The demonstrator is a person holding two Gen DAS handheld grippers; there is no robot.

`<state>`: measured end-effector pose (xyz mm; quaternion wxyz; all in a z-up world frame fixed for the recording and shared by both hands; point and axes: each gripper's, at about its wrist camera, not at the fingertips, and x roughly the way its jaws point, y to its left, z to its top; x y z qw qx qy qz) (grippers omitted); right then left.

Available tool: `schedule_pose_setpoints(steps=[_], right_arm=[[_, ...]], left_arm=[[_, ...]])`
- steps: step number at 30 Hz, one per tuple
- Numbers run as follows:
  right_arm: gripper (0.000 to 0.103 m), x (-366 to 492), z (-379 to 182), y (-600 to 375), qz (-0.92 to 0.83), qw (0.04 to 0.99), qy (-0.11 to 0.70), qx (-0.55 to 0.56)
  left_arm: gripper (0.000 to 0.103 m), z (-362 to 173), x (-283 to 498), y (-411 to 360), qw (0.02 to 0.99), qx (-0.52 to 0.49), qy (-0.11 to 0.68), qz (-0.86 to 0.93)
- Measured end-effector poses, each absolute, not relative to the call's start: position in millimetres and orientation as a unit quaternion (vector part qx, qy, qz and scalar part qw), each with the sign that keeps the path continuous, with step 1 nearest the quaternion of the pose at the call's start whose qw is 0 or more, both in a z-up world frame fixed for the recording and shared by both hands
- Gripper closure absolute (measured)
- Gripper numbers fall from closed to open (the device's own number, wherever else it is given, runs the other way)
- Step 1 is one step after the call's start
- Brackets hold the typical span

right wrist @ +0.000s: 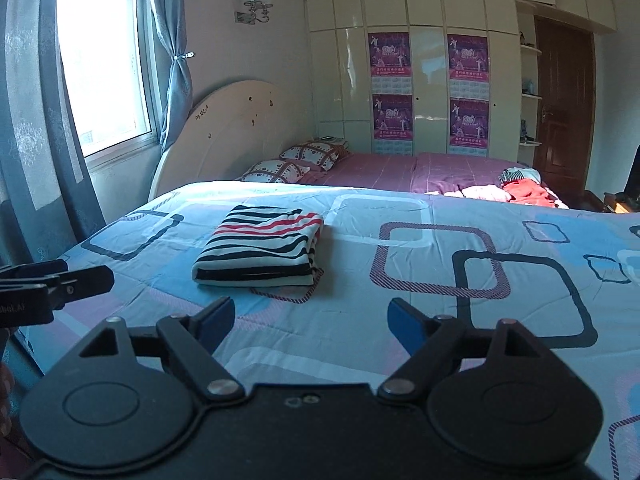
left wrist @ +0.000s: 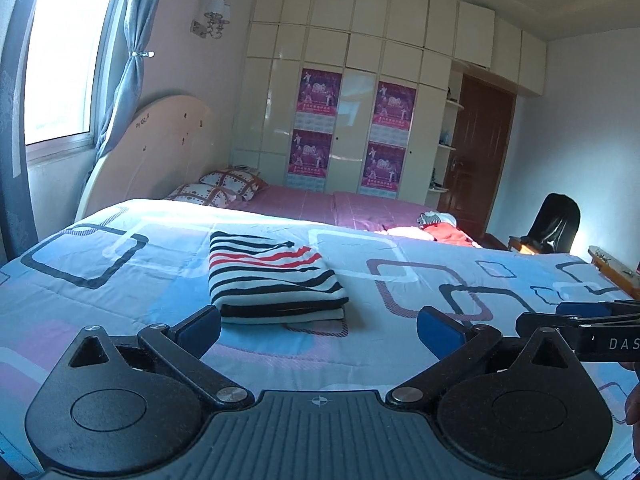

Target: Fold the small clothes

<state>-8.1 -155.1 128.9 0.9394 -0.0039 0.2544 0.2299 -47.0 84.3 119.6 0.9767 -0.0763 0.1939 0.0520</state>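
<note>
A folded garment (left wrist: 272, 276) with black, white and red stripes lies flat on the blue patterned bedspread (left wrist: 420, 280); the right wrist view shows the same folded garment (right wrist: 260, 246) left of centre. My left gripper (left wrist: 319, 330) hovers just in front of it, open, nothing between its blue pads. My right gripper (right wrist: 311, 326) is open too and empty, held back from the garment and to its right. Each gripper's fingers show at the edge of the other's view.
A pile of unfolded red and white clothes (left wrist: 440, 228) lies at the far right of the bed, on the pink sheet (right wrist: 400, 172). Two pillows (left wrist: 224, 188) lean by the headboard. Wardrobe, door and a black chair (left wrist: 556, 220) stand beyond. A curtained window is on the left.
</note>
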Motion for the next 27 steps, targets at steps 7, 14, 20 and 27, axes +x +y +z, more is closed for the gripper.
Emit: schedule_pose_setpoints(steps=[7,14,20,27], right_arm=[[0.020,-5.2,143.2,-147.8,0.235,0.943,0.234,-0.015],[0.020,-2.6,144.1,-140.4,0.244,0.941,0.233,-0.012],[0.020,-0.3,143.8,-136.6,0.246,0.941,0.233,-0.007],[0.020,0.1,143.8,-133.3,0.247,0.941,0.231,-0.006]], left_arm=[[0.000,130.3,-48.5,82.4,0.979,-0.079,0.180,0.058],[0.000,136.1,-44.0,83.4,0.979,-0.070,0.178,0.064],[0.000,137.7,-42.2,84.7,0.979,-0.066,0.182,0.062],[0.000,142.2,-40.5,85.7,0.980,-0.060,0.181,0.062]])
